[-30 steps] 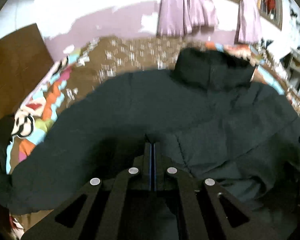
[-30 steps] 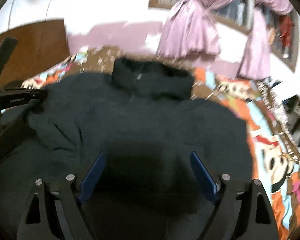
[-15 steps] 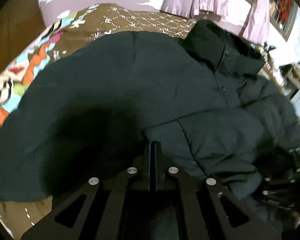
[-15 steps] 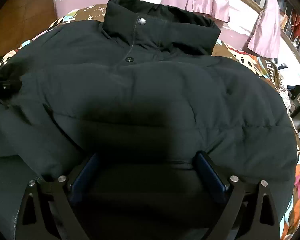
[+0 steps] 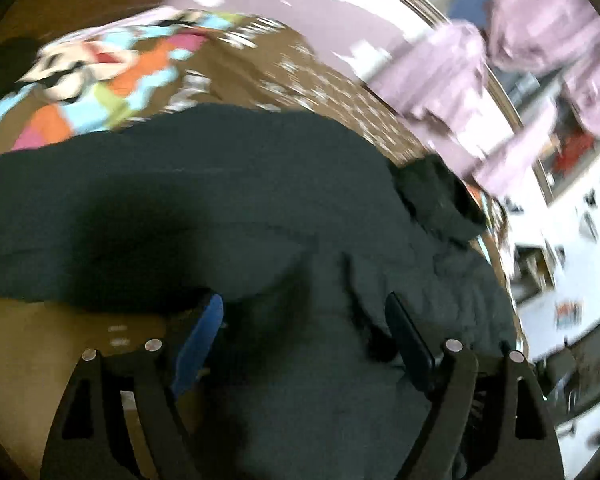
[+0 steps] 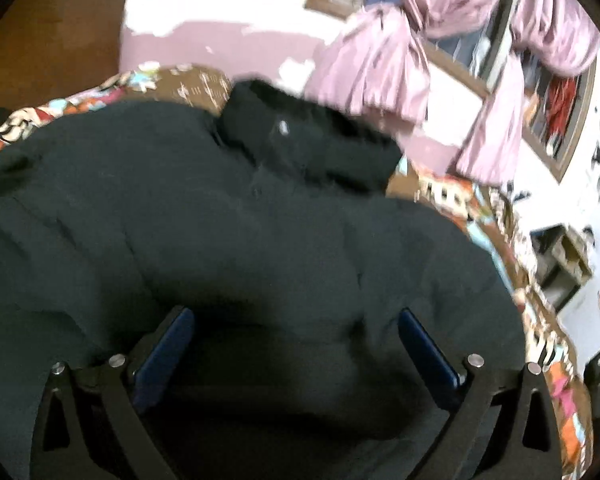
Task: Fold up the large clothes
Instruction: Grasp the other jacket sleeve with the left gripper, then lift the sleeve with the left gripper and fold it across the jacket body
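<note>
Now both tongs angled down — agape over jacket.

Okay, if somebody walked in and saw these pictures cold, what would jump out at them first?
A big dark puffy jacket fills the middle of both views, spread over a bed with a bright cartoon-print cover, its stand-up collar toward the far wall. Pink tied-back curtains hang at the window beyond it. In the foreground each tool, left and right, stands open over the jacket, jaws having just been opening, gripping nothing.
</note>
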The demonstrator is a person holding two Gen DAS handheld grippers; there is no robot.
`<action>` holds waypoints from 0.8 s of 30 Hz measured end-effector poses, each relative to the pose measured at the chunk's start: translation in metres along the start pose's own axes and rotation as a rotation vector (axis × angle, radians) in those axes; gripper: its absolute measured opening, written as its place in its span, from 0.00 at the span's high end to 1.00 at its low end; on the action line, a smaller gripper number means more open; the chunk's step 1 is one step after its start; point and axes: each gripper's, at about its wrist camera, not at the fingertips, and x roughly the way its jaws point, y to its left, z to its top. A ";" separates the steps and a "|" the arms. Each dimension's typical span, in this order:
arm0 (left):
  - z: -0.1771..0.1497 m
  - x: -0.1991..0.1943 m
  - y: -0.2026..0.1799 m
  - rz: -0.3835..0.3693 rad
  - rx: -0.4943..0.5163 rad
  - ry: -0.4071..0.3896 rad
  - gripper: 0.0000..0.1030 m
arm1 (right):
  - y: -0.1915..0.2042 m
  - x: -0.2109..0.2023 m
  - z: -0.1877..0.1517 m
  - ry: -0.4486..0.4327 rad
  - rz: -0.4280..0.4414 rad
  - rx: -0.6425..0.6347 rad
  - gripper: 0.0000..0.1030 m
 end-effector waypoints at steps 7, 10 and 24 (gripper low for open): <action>-0.002 -0.066 0.092 0.078 -0.288 -0.234 0.15 | 0.038 -0.015 0.062 -0.017 0.156 -0.080 0.00; -0.007 -0.087 0.126 0.119 -0.386 -0.295 0.15 | 0.060 -0.006 0.086 0.058 0.249 -0.092 0.00; -0.052 -0.141 0.242 0.344 -0.523 -0.436 0.15 | 0.149 0.045 0.136 0.126 0.268 -0.020 0.00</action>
